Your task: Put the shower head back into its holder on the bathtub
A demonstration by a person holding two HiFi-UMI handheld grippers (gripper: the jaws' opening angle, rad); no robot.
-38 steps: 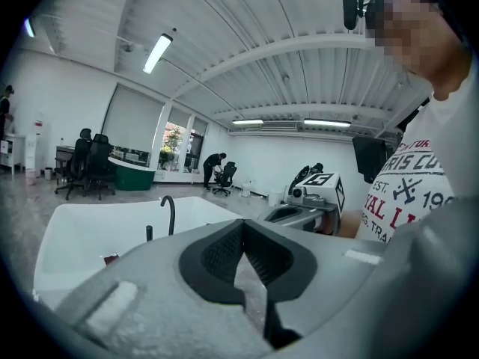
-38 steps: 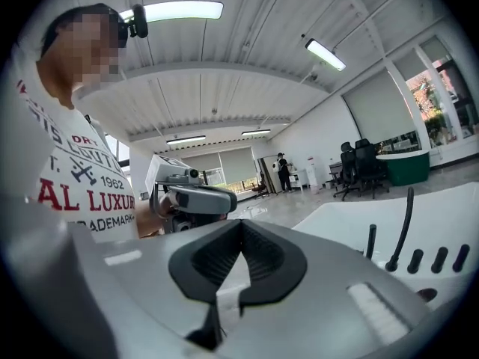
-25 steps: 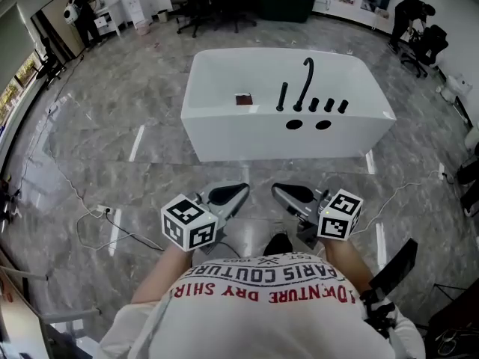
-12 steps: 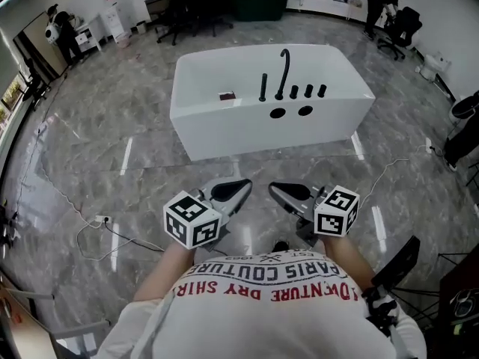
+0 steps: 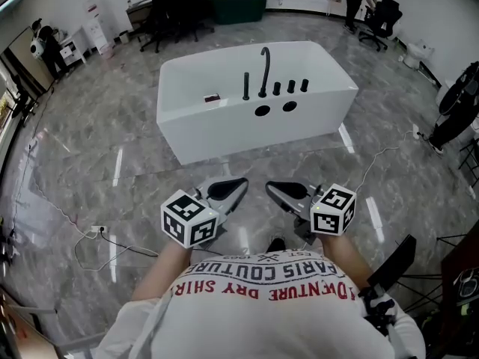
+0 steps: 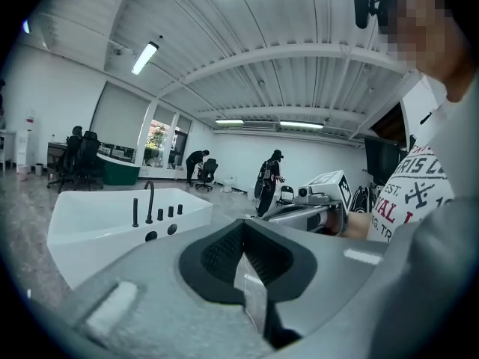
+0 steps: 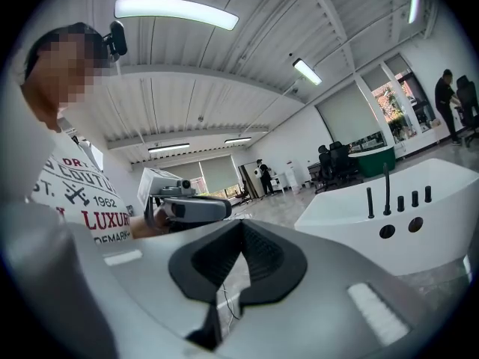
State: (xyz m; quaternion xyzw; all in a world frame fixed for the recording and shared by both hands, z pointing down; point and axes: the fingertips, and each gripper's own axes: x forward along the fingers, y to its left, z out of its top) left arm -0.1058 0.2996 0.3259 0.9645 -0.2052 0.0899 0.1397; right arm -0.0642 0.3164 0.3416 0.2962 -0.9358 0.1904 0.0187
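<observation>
Grey marble floor (image 5: pixel 97 140) lies between the person and the white tub (image 5: pixel 224 134), which stands well apart ahead. Nearer the body, the left gripper (image 5: pixel 241 183) and right gripper (image 5: pixel 271 188) are side by side, each with jaws clenched on nothing. On the tub's rim a slim black rod, judged to be the shower head (image 5: pixel 245 86), stands upright just beside the spout (image 5: pixel 264 69). Its holder is too small to make out. If the head is seated, nothing remains to be done.

The bathtub (image 5: pixel 224 137) stands on the floor straight ahead. On its near rim the tap spout (image 5: pixel 264 66) rises just left of three knobs (image 5: pixel 290 87) (office chairs (image 5: pixel 176 6) stand behind the tub). A cable (image 5: pixel 90 241) lies on the floor at near left.
</observation>
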